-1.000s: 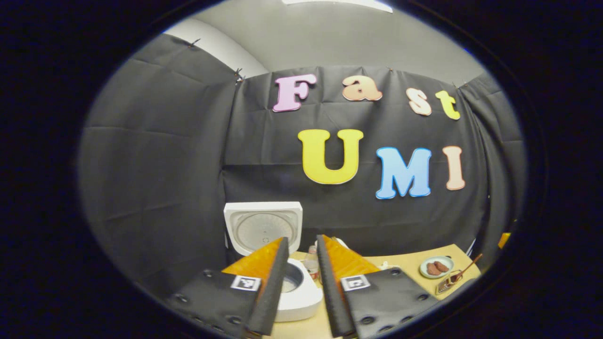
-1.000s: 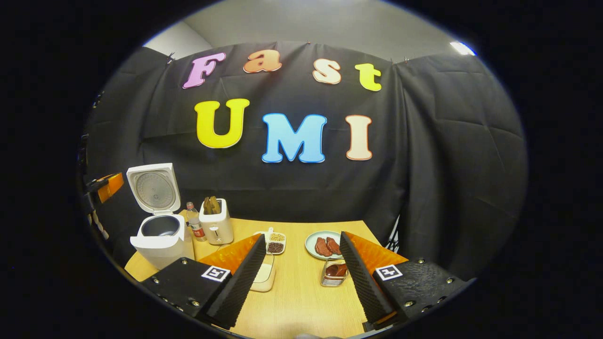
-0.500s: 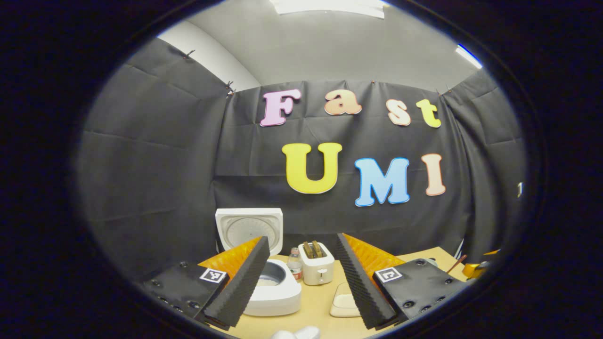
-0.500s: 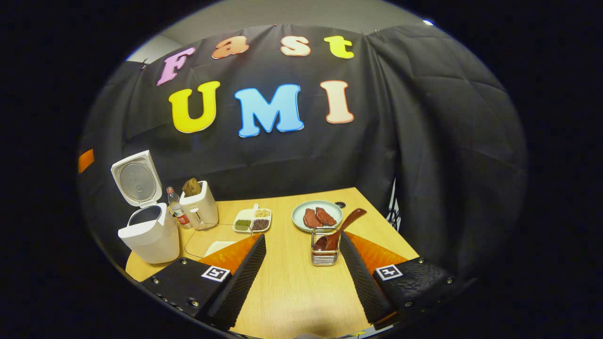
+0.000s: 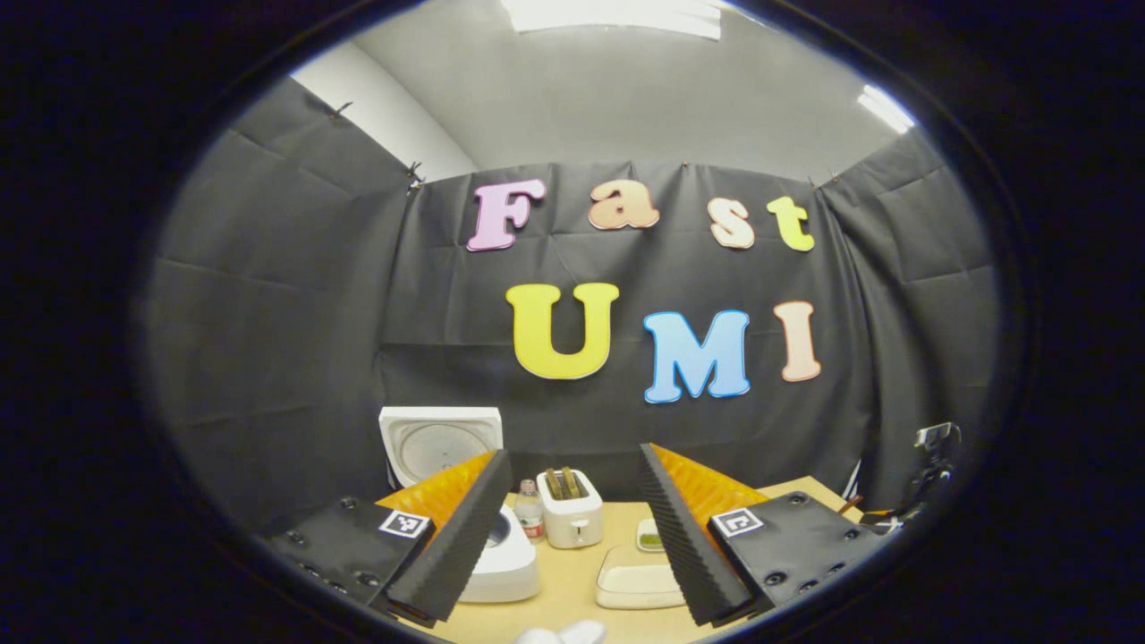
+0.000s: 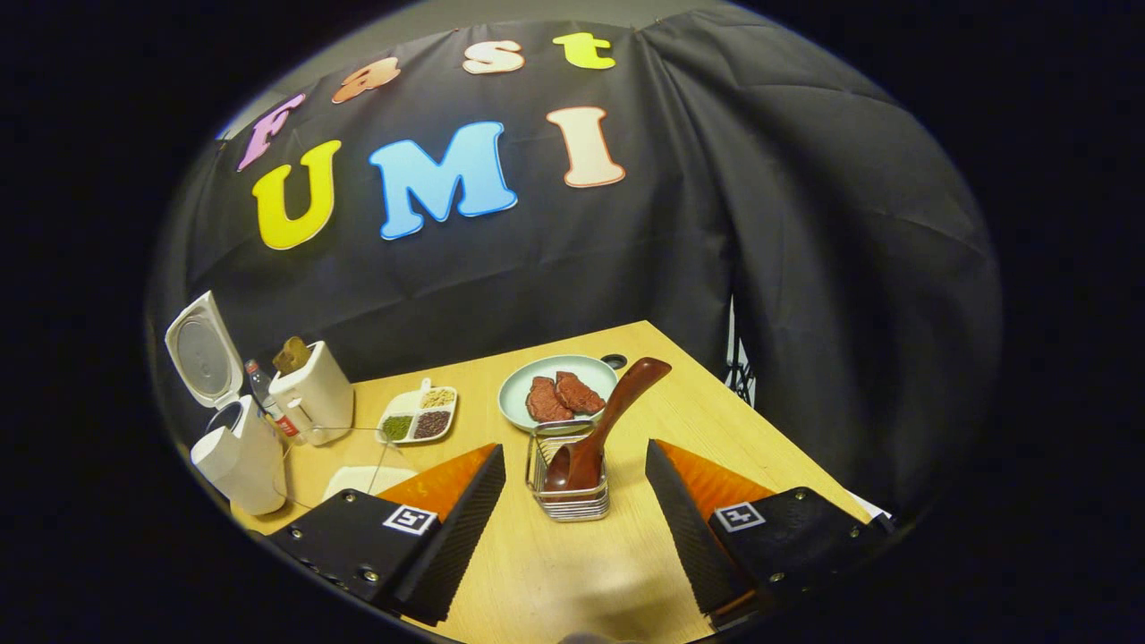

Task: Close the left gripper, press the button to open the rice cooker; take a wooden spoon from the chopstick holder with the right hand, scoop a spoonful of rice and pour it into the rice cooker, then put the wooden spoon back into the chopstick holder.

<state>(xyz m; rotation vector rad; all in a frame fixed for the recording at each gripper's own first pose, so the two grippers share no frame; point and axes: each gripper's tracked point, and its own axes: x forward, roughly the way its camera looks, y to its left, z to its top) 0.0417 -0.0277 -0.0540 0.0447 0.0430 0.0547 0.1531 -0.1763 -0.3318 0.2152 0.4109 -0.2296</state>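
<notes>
The white rice cooker (image 5: 508, 562) stands with its lid (image 5: 438, 444) raised, partly behind my left gripper's near finger. My left gripper (image 5: 572, 528) is open and empty, held back from the cooker. In the right gripper view the cooker (image 6: 234, 453) sits at the far left, lid up. A dark wooden spoon (image 6: 613, 413) leans bowl-down in the wire chopstick holder (image 6: 569, 492). My right gripper (image 6: 574, 501) is open, and the holder stands just ahead between its fingertips, touching neither. A shallow white dish (image 5: 639, 581) lies on the table; its contents are unclear.
A white toaster (image 6: 313, 396) and a small bottle (image 6: 261, 386) stand beside the cooker. A divided tray of grains (image 6: 417, 414) and a plate with meat slices (image 6: 558, 394) lie behind the holder. The table's right edge (image 6: 787, 447) runs close to the black cloth.
My left gripper has opened from nearly shut and drawn back from the cooker. My right gripper has swung right and down, bringing the holder and spoon in between its fingers.
</notes>
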